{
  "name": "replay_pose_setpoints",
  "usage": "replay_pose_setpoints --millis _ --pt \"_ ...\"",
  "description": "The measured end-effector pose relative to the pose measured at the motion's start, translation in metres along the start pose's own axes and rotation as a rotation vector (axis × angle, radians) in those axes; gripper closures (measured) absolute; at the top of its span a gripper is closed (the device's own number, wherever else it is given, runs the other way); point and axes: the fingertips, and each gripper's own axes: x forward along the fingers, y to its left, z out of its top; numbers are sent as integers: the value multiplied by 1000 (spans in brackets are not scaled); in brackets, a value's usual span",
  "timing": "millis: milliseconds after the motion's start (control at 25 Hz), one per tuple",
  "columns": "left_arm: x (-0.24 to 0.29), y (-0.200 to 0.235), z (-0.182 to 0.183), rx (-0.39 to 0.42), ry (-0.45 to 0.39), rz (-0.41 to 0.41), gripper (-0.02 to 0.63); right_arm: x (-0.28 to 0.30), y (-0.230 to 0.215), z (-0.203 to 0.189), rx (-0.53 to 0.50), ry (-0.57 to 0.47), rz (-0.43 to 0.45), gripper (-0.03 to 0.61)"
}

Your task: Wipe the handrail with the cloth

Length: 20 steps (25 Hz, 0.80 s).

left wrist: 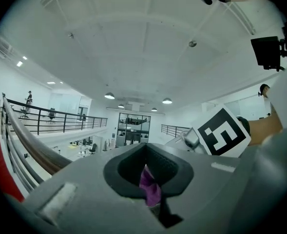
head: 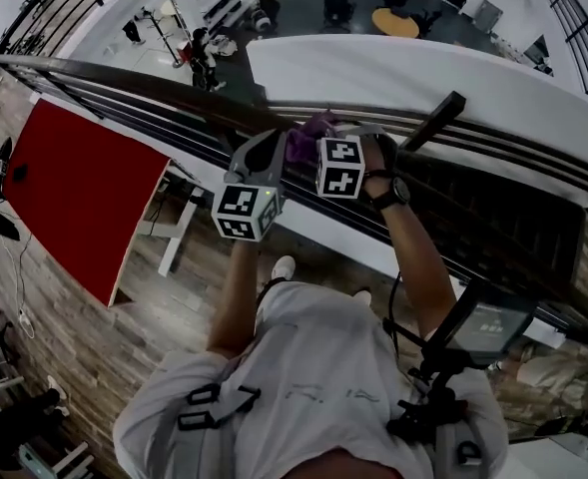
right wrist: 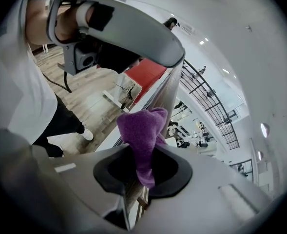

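Purple cloth [right wrist: 144,130] held over the handrail [head: 144,83] by two grippers, seen from the head and from each gripper.

**Hold.** The left gripper [left wrist: 150,179] is closed on a narrow strip of the cloth [left wrist: 149,186]. The right gripper [right wrist: 143,167] is clamped on a thicker bunch, which stands up out of its jaws. In the head view the two grippers are brought close together at the rail, with the cloth [head: 306,138] between them.

**Reason for the hold (judged).** A grip at two places is probably chosen so that the cloth is kept spread across the rail top and can be pressed down and drawn along it. The grippers are set side by side so that the span of cloth between them stays short and taut. The handrail [right wrist: 168,94] runs away from the right jaws, which suggests a stroke along its length.

**Hidden or unclear.**
- Contact between cloth and rail is not shown. In the head view it is covered by the grippers and by the marker cube [head: 339,166].
- In the left gripper view the rail [left wrist: 33,147] is seen only off to the left, and the part beneath the jaws is masked by the gripper body.
- The full extent of the cloth cannot be made out in any view.
- How much of the rail is already wiped cannot be told.
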Motion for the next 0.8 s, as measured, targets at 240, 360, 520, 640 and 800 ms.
replay_pose_setpoints --millis 240,360,520,640,800 --pt "15 -39 -3 17 21 -55 615 -21 17 -33 69 -7 -7 514" --pt "25 -60 -5 29 24 -89 615 -32 27 -52 85 8 -9 514" --pt "36 -92 -4 49 33 -152 615 -49 41 -79 113 35 2 514" --pt "43 -114 -1 59 33 -196 615 -61 51 -99 134 57 -7 514" --pt "52 -134 1 75 36 -243 615 -77 63 -122 165 89 -34 514"
